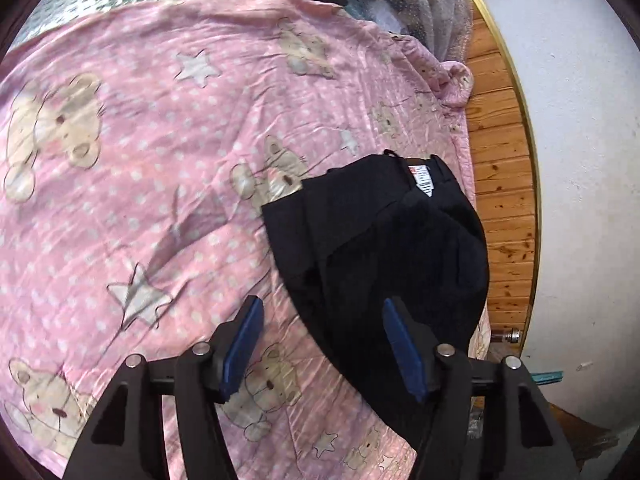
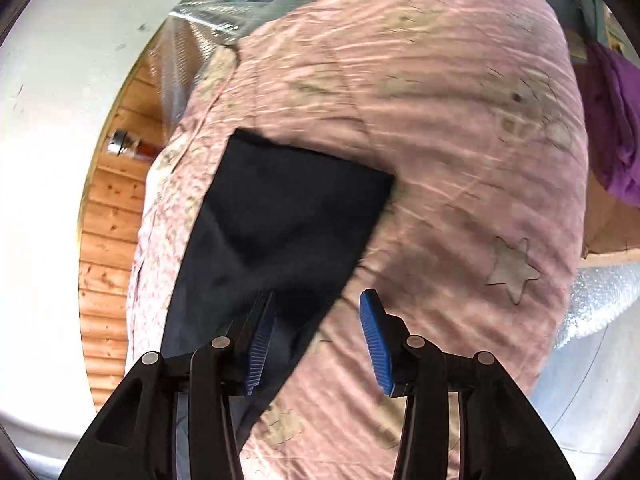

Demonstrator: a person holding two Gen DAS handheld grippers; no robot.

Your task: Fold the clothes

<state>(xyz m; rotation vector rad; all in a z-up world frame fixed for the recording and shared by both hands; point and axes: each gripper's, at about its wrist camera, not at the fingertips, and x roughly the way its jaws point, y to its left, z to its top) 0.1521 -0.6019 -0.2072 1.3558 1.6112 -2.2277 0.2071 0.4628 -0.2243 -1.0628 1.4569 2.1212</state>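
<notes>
Left wrist — black garment [image 1: 372, 240] folded.

Bed under pink bear-print sheet [image 1: 160, 168]; folded black garment [image 1: 380, 248] lying near edge.

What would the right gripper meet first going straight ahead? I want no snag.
Most likely the black garment: the open right gripper points at its near right edge on the pink bedspread. Depth is unclear; it could meet the bedspread beside it.
</notes>
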